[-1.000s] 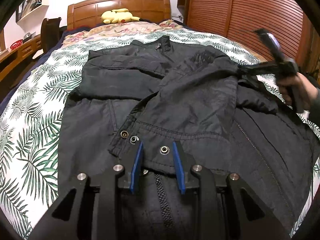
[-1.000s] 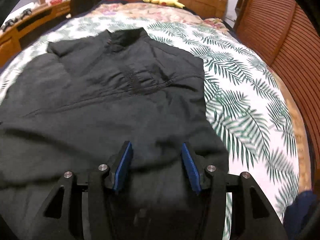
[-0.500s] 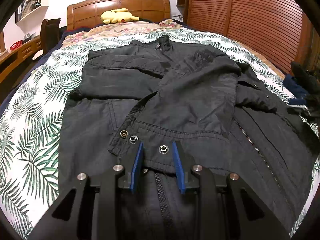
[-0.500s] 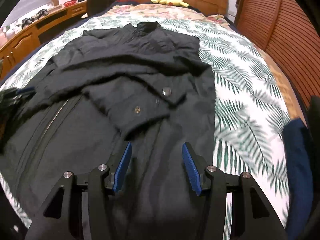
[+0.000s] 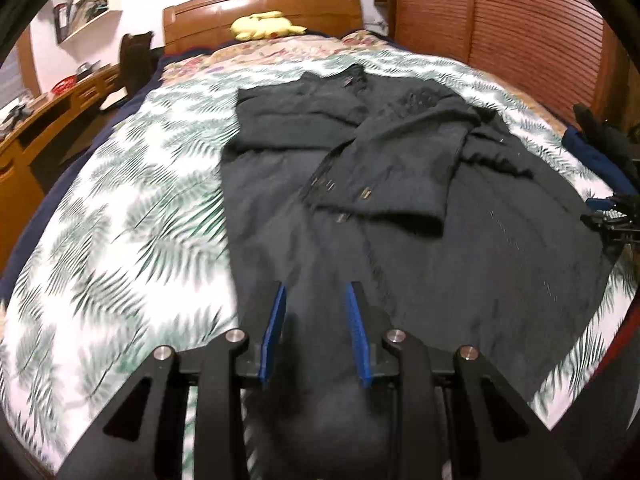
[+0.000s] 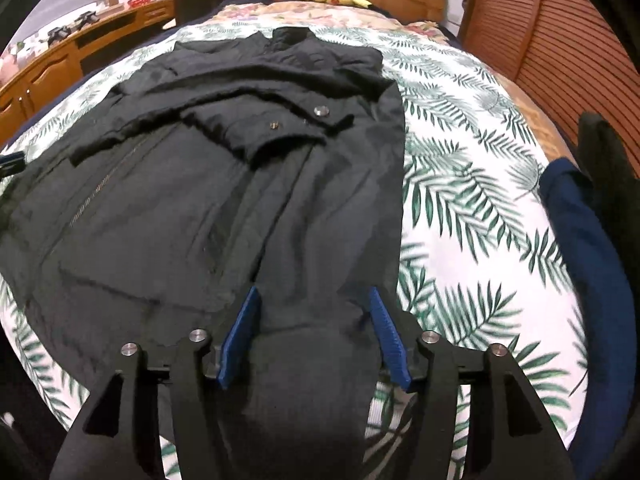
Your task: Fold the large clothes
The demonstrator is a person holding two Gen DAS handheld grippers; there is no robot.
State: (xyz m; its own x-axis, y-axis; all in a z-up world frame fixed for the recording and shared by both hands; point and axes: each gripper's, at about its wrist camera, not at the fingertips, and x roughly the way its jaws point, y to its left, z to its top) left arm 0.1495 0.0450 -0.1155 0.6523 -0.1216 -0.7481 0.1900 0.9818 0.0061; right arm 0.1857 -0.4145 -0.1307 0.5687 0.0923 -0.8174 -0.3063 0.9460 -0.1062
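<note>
- Behind everything stands a wooden headboard [image 5: 262, 4], with a yellow plush toy [image 5: 266, 26] lying at its foot; a slatted wooden wardrobe [image 5: 500, 28] is on one side of the room and a wooden desk [image 5: 36, 128] on the other.
- Covering the bed is a white bedspread with green palm leaves [image 5: 132, 208], and on it lies the large black jacket with metal snap buttons [image 5: 380, 184], spread flat with the collar toward the headboard.
- Both sleeves of the jacket are folded in across its chest, and the cuff with snaps lies on top, near the middle.
- The left gripper with blue pads [image 5: 316, 320] hovers over the lower part of the jacket, close to its edge on the side of the bare bedspread; the view is blurred.
- Its jaws stand a little apart, and I see only the dark cloth below the gap, with nothing pinched between the pads.
- The right gripper with blue pads [image 6: 314, 328] is above the hem region on the opposite side, near the jacket edge where the palm pattern begins.
- Its jaws are opening, wider than those of the left one; the black fabric lies under and between them, but the pads do not press on it.
- A dark blue garment [image 6: 588, 248] lies on the bedspread beside the right gripper, apart from the jacket.
</note>
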